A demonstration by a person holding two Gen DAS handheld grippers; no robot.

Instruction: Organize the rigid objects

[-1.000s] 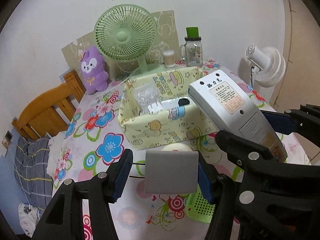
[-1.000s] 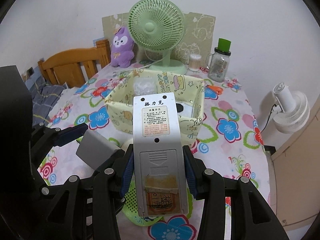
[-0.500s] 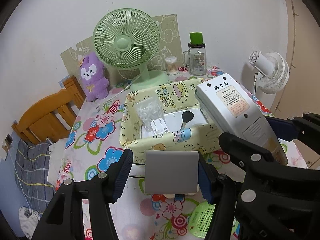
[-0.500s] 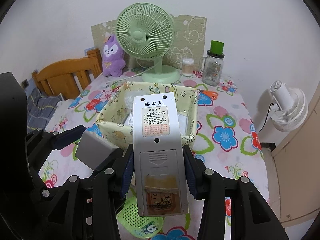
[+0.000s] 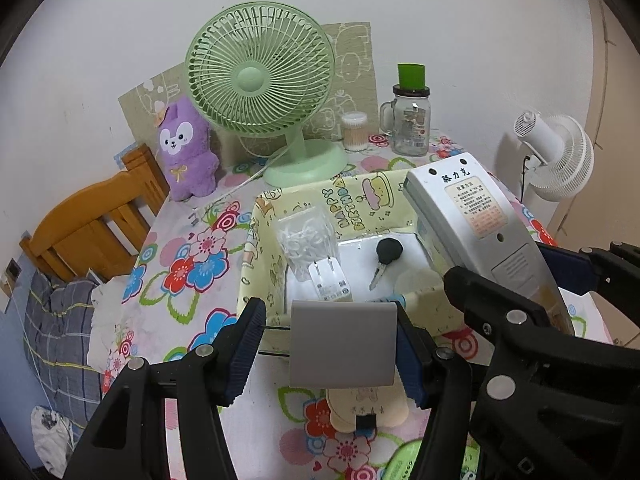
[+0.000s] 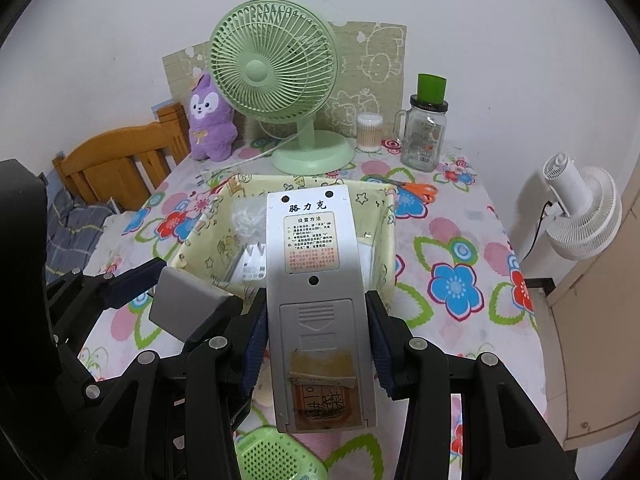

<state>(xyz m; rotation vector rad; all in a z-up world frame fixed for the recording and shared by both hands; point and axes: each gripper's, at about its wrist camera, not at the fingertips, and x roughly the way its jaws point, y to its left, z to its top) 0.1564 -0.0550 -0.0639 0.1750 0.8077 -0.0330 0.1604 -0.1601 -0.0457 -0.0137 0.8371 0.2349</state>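
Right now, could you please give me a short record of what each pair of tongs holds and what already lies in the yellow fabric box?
left tongs: shut on grey adapter, its prongs pointing left
right tongs: shut on white remote, back side up
target: yellow fabric box, open top, just beyond both tongs
box contents: white charger, black-headed key, clear bag
behind box: green fan, glass jar, purple plush
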